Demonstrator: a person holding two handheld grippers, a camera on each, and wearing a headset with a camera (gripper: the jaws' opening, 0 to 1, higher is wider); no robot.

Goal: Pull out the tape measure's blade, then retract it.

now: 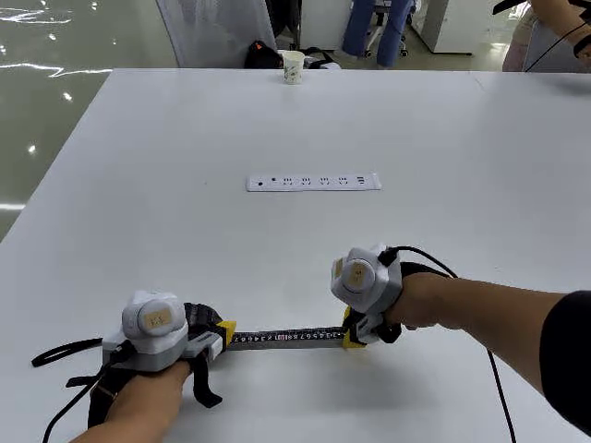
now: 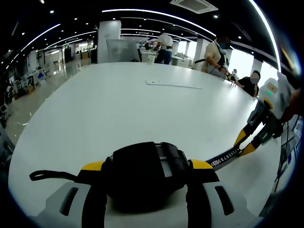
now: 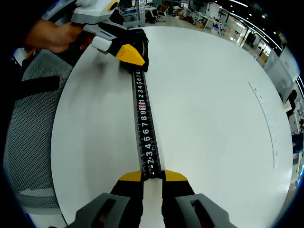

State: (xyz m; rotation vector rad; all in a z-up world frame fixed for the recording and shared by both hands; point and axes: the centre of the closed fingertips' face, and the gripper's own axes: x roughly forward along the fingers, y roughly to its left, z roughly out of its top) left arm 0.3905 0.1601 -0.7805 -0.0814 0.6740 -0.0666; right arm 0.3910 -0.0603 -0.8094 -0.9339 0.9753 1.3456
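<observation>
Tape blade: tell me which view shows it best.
The right gripper view. The blade runs up the middle from the right gripper to the case, numerals legible. The head view shows it as a short strip between the grippers; the left gripper view catches a sliver beside the case.
</observation>
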